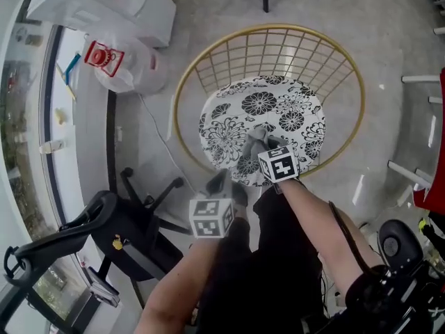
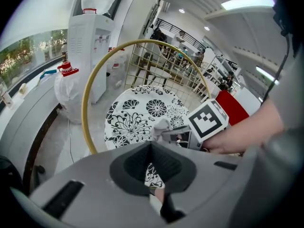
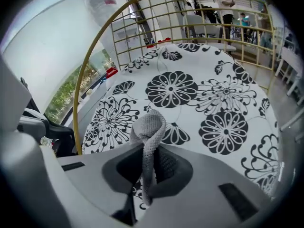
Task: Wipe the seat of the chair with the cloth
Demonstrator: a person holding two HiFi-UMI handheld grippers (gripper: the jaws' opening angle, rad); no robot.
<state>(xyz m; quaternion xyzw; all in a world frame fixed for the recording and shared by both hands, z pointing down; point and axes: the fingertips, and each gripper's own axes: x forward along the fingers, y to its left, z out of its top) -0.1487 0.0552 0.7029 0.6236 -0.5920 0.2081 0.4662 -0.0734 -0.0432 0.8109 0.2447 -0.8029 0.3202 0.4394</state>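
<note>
Between the jaws of the right gripper a grey cloth is clamped, over the floral seat; the left gripper is held closed, empty.

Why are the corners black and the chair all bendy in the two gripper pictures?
Left gripper view and right gripper view: wide-angle lenses darken the corners and bow the gold chair rim. Right gripper view: the cloth and flowered seat look sharp. Head view: straighter lines, with bright glare streaks on the floor.
</note>
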